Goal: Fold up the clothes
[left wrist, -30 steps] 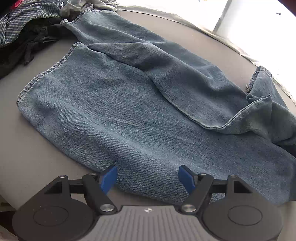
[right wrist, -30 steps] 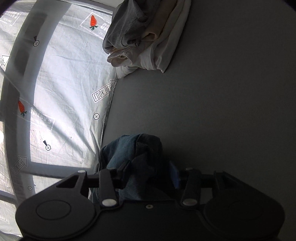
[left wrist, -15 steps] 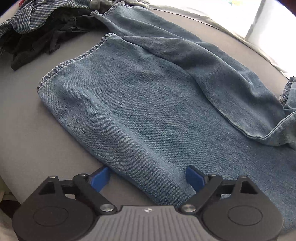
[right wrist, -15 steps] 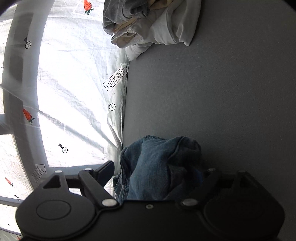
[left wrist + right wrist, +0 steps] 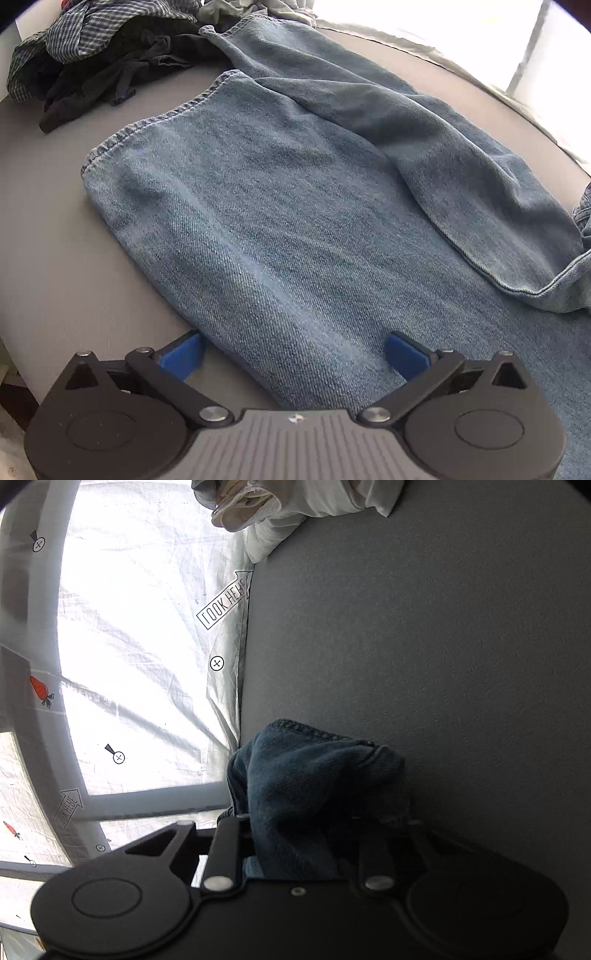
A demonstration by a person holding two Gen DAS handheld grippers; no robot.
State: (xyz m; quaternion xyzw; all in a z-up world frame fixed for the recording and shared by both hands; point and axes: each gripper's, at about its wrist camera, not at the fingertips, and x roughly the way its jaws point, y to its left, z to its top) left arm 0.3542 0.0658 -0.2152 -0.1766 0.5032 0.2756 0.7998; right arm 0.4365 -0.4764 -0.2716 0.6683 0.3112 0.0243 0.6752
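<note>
Jeans (image 5: 295, 229) spread over grey bench (image 5: 55, 258), one leg lying partly across the other; dark clothes pile (image 5: 99, 55) beyond the hems. Left gripper (image 5: 293, 350) fingers wide apart, straddling the jeans' near edge, holding nothing. Right gripper (image 5: 317, 834) fingers pinched on a bunched denim end. Step judged: aligning the legs. Next calls for the left closing on that edge, cloth kept taut.
</note>
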